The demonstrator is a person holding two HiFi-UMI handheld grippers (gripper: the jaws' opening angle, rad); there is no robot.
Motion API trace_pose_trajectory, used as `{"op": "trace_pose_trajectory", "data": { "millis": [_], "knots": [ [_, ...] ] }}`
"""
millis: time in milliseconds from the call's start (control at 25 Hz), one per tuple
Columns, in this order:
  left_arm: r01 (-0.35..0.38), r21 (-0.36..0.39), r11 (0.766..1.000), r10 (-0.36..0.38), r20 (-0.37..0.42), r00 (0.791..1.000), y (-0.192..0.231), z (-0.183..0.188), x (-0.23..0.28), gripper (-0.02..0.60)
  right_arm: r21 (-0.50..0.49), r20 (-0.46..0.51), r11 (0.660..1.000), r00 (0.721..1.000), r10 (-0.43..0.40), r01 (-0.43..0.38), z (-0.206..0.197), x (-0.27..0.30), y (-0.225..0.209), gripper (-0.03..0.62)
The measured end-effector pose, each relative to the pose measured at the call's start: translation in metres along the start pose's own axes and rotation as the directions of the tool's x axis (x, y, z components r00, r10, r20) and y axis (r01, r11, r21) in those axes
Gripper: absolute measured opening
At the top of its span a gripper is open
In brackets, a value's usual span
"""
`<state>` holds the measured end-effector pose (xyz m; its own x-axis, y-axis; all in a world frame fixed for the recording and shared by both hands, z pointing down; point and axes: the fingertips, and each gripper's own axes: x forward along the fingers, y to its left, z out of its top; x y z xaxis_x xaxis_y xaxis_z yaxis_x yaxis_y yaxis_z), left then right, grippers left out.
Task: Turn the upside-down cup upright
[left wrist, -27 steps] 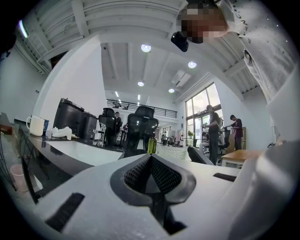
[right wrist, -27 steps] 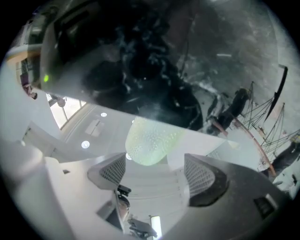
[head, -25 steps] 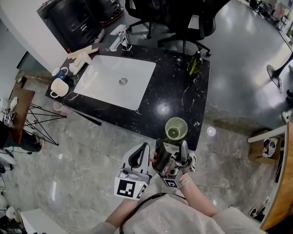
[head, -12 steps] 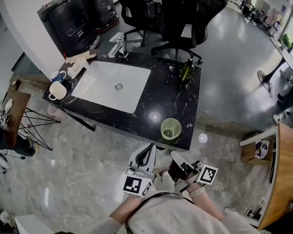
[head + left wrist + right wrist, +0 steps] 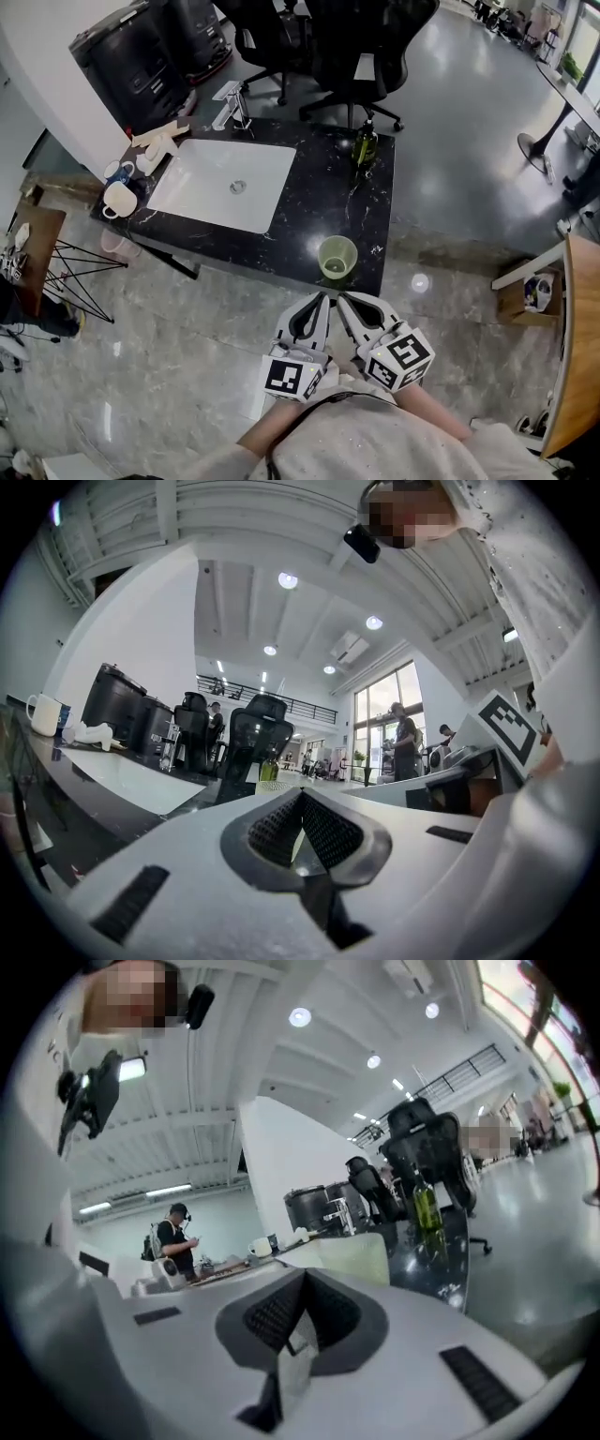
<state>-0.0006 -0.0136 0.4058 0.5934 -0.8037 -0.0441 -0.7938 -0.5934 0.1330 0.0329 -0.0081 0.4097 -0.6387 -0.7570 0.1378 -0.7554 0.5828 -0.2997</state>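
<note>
We judge the turning finished: the cup (image 5: 337,256) stands mouth-up at the counter's (image 5: 309,202) front edge, near its right corner. Our left gripper (image 5: 321,300) and right gripper (image 5: 343,300) are closed, empty, just off that edge. Next, only rest.

Pale green cup (image 5: 337,256) stands upright, mouth up, near the countertop's front edge.

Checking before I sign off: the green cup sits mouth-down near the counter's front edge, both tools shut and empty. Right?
Not mouth-down: the head view shows the green cup upright, mouth up, near the front edge of the counter. The left tool and right tool are shut and empty.
</note>
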Motion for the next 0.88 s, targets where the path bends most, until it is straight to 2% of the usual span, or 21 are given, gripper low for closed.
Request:
{"op": "trace_pose_trajectory", "data": {
  "millis": [200,560,880],
  "knots": [
    [-0.017,0.010,1.000,0.017,-0.012,1.000,-0.014,0.002,-0.001,0.007,-0.082,0.021,0.997,1.000,-0.012,0.014,0.006,-0.005,0.005,0.006],
    [-0.053,0.027,0.998,0.054,-0.017,0.998,-0.016,0.004,-0.007,0.006,-0.096,0.028,0.994,0.999,-0.045,0.048,0.007,-0.016,-0.005,0.006],
    [-0.052,0.035,0.998,0.053,-0.041,0.998,-0.023,-0.002,-0.008,0.007,-0.095,0.027,0.994,0.998,-0.058,0.061,0.004,-0.022,-0.007,0.006]
  ]
}}
